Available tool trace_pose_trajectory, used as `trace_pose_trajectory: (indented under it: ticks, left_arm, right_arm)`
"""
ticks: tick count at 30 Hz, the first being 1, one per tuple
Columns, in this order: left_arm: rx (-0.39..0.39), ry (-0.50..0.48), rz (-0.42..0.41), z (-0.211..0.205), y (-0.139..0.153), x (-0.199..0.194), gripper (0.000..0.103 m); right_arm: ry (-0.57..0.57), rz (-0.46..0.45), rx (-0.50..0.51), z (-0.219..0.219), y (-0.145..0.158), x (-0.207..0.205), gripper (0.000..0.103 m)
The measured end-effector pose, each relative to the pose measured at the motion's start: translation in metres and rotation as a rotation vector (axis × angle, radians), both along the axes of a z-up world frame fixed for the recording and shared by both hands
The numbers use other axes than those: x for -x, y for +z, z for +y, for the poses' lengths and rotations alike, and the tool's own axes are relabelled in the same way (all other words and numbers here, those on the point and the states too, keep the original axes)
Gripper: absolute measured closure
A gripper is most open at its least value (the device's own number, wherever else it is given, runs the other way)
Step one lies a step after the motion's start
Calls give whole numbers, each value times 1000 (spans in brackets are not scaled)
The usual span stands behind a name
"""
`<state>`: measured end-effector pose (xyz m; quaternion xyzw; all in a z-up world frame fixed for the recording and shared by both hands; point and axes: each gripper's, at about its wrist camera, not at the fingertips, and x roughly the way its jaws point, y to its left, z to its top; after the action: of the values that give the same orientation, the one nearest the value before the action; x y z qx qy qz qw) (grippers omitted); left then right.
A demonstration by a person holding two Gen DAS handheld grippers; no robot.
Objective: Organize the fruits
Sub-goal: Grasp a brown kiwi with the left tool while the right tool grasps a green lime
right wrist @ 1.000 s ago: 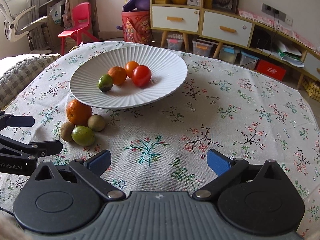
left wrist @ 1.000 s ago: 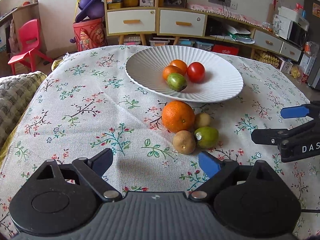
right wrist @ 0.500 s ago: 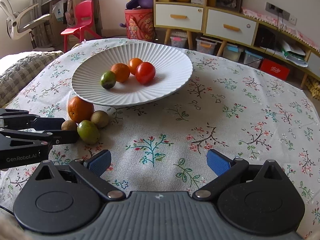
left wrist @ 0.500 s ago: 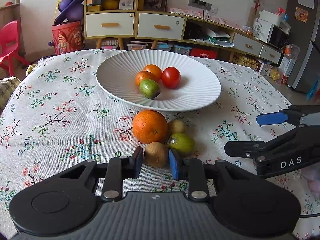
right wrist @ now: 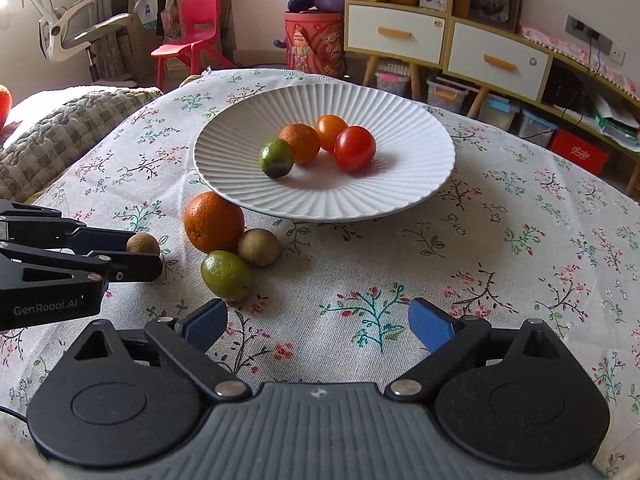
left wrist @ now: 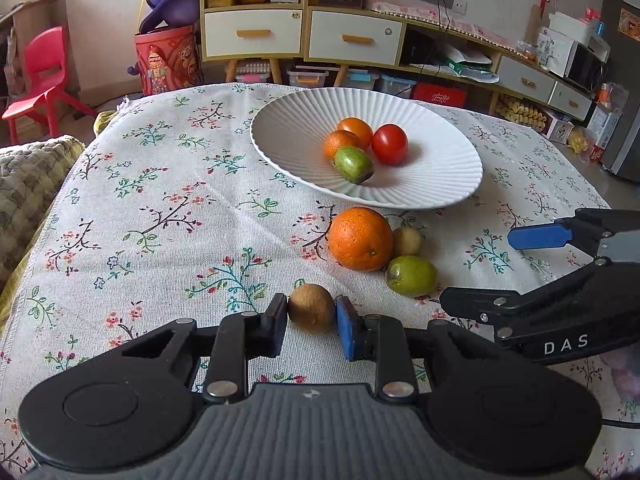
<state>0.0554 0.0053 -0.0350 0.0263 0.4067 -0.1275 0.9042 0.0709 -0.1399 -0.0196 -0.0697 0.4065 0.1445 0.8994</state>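
Observation:
My left gripper is shut on a small brown fruit, held just apart from the group on the floral cloth; the right wrist view shows this fruit between the left gripper's fingers. A large orange, a second brown fruit and a green fruit lie together before the white ribbed plate. The plate holds two small oranges, a red tomato and a green fruit. My right gripper is wide, its jaws closing with nothing between them, and the green fruit lies just ahead of its left pad.
A knitted cushion borders the table's left edge. Behind the table stand low cabinets with drawers, a red tub and a red chair. Bare cloth stretches right of the fruits.
My left gripper closed on the brown fruit and drew it away from the other three. My right gripper shifted closer to the fruit group and its jaws narrowed slightly.

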Motion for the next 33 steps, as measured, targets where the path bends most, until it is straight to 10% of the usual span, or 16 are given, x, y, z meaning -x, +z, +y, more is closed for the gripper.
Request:
trace_pose_trajectory:
  ticks: [24,33]
  left_arm:
    - [1,33,9,29,4,14,93]
    - [2,28,7,27,5,12,92]
  right_arm:
    - [105,40,-48,42,0,1,75]
    - [113,41,-60,42,4,2,77]
